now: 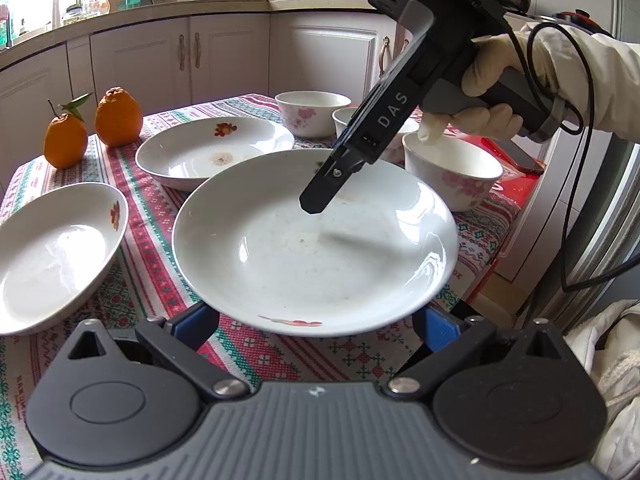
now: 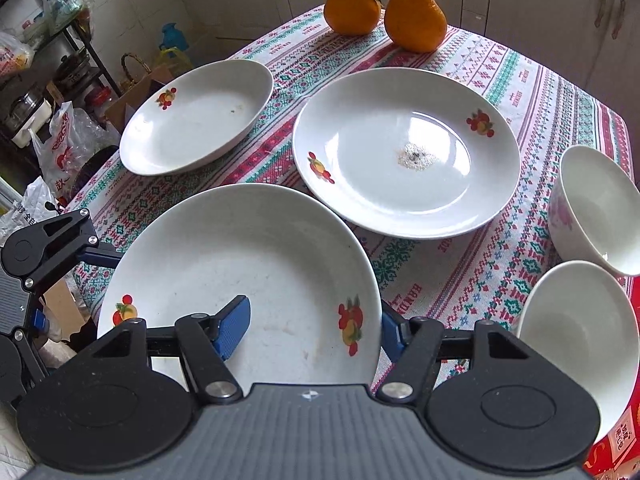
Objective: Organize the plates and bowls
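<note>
The nearest plate (image 2: 240,272) sits at the near edge of the table, white glazed ceramic with fruit decals on its rim. The right gripper (image 2: 308,328) straddles that rim: 1 blue pad lies inside the dish and the other outside the wall, with a clear gap showing, so the fingers (image 2: 234,326) are spread and not yet pinching. From the left wrist view, the left gripper (image 1: 316,326) also has its blue pads apart, sitting just under the plate's near edge on either side; whether they touch the plate cannot be told.

I judge this plate stiff, moderately heavy and breakable, and the glossy glaze looks slippery. The sloped rim is the only place thin enough to clamp, so the hold should be deep on the rim, wall between the pads, and the plate kept level; gripped at 1 edge it will want to sag and slide out.

Beyond it, a second plate (image 2: 404,152) with a smudge of crumbs at its centre lies on the patterned tablecloth (image 2: 516,80), and a third plate (image 2: 196,116) rests near the table's left edge. To the right, 2 bowls (image 2: 576,340) with pink flower prints stand close together; the left wrist view shows more bowls behind. 2 oranges (image 2: 416,18) sit at the far side, touching or nearly so.

Readable writing: "DAS" on the right gripper's arm in the left wrist view. The tablecloth carries woven lettering too small to read with confidence.
</note>
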Tool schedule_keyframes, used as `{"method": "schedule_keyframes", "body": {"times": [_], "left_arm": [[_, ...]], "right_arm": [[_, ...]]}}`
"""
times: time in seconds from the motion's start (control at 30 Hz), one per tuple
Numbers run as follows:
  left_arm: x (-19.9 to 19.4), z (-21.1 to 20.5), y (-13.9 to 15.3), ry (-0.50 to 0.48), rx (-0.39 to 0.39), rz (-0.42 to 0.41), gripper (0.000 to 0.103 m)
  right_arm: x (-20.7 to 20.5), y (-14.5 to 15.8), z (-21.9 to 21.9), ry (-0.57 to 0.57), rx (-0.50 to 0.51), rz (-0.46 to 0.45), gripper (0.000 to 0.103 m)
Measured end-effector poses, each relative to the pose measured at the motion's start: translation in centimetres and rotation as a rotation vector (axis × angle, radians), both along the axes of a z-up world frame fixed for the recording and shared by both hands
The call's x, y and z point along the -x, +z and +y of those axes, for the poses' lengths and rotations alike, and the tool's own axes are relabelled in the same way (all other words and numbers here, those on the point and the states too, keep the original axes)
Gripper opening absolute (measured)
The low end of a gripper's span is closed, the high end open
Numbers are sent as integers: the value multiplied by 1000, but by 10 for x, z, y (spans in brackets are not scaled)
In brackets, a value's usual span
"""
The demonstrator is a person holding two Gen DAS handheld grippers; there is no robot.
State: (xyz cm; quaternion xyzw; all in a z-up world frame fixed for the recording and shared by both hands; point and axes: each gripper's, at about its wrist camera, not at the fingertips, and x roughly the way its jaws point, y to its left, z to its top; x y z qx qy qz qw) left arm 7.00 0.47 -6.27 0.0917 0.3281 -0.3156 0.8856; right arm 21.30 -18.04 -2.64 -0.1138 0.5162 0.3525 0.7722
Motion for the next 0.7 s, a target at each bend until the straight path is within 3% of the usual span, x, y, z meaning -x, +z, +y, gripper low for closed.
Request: {"method": "schedule_keyframes", "body": {"times": [0.33, 0.7], "left_arm": [[-6, 23, 14, 33, 10, -15, 102], [-24, 70, 27, 102, -9, -33, 102]], "right_arm": [[-8, 15, 26, 30, -6, -26, 72], [-38, 29, 84, 100, -41, -53, 72]]}}
